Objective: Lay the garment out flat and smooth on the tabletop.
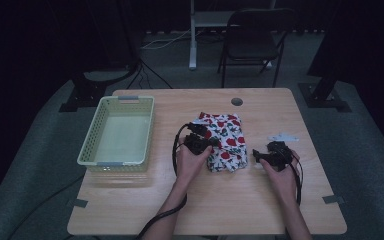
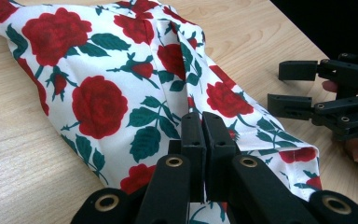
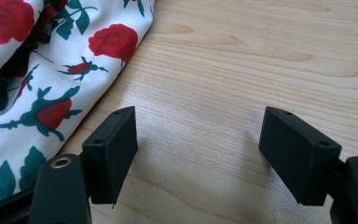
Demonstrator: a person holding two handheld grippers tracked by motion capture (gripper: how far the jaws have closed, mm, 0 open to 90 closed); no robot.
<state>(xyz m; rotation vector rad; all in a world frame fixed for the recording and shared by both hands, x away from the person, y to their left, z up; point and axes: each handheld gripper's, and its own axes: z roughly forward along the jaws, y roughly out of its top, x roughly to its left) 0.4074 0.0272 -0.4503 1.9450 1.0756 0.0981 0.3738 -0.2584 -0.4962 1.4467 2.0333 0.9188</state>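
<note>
You have a light wooden table (image 1: pixel 260 200) in front of you, with a round cable hole (image 1: pixel 236 101) near its far edge. Directly on it lie a pale green perforated basket (image 1: pixel 93 140) at the left, a folded white cloth printed with red roses (image 1: pixel 226 137) near the middle, and a small grey plate (image 1: pixel 283 136) toward the right, well apart from the basket.

Both forearms are reaching in from the near edge, each hand gripping a claw. The left claw (image 2: pixel 204 122) is sitting with its jaws pressed together, pinching the rose-print cloth (image 2: pixel 107 88). The right claw (image 3: pixel 198 154) is hovering low with its jaws spread wide and nothing between them.
</note>
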